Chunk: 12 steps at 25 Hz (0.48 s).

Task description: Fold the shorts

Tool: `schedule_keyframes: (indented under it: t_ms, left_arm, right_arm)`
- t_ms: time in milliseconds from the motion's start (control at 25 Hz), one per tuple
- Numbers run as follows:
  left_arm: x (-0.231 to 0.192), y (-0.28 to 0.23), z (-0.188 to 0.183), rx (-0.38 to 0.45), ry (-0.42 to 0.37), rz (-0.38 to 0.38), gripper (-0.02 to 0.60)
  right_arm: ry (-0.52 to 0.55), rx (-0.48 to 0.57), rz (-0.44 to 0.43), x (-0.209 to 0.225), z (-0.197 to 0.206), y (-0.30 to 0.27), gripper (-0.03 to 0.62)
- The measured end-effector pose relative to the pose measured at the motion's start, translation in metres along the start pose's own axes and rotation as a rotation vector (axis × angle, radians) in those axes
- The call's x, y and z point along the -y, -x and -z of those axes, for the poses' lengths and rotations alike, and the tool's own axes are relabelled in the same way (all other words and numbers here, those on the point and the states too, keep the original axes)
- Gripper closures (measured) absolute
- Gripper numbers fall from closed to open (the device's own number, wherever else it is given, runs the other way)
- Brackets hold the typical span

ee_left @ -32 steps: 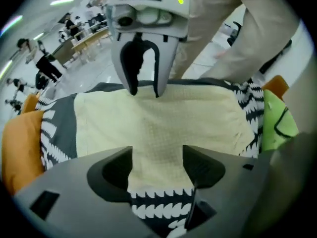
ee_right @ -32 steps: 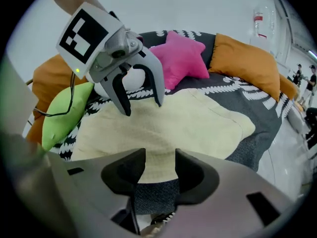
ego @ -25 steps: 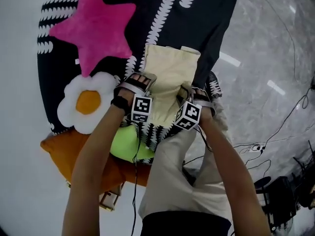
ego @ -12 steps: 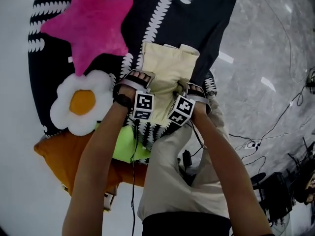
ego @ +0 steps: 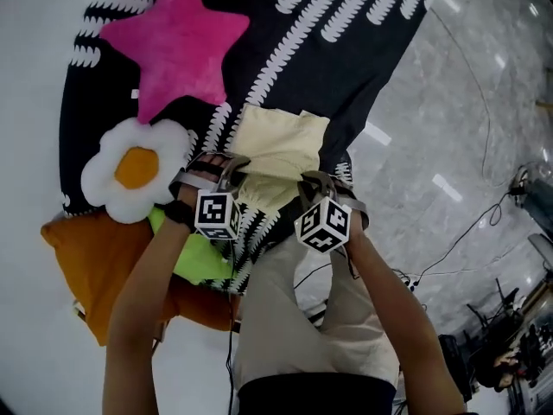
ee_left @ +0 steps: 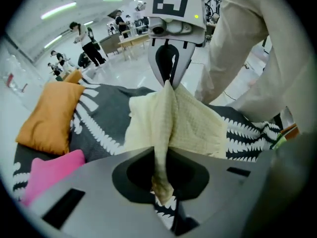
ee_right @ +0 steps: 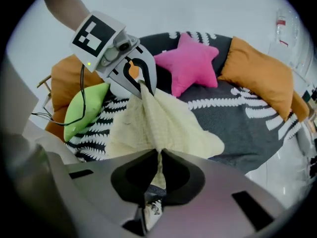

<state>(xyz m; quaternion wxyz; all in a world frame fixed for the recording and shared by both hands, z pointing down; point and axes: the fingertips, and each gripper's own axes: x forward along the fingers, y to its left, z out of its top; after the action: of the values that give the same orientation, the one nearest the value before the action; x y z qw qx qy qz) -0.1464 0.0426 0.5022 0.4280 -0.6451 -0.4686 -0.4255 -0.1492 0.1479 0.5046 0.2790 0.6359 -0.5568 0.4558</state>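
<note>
Pinching a thin pleat of the pale yellow, waffle-textured fabric shorts (ego: 278,141) in the left gripper (ego: 226,168), after just closing its jaws on the near edge. Clamping the right gripper (ego: 316,182) likewise, also just closed, on the same edge further right. Lifting that edge clear of the black blanket with white leaf-print stripes (ego: 354,50), unlike a second ago, when pressing low against cloth lying flat. Leaving the far end of the shorts resting on the blanket, near the pink star-shaped plush cushion (ego: 177,41). Judging by this, moving from grasping to the fold itself: next, probably carrying the raised edge over towards the far end. Hiding the pinch behind the grippers' own bodies in the head view. Showing it plainly in the left gripper view, with cloth running through the shut jaws and hanging below, and again in the right gripper view, with the lime green cushion (ee_right: 86,108) off to the side. Showing only in the head view the white fried-egg-shaped cushion (ego: 134,167).
</note>
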Motion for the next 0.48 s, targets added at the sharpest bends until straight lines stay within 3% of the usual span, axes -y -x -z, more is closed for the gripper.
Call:
schedule_keyframes:
  t_ms: [280,480]
  left_arm:
    - [-0.059,0.048,-0.026,0.034,0.030,-0.137,0.534]
    - [-0.149,0.044,-0.047,0.023,0.032,-0.199,0.534]
  right_arm:
    - [0.123,0.066,0.091,0.048,-0.041,0.059,0.557]
    - [0.267,0.074,0.153,0.142,-0.072,0.086,0.557]
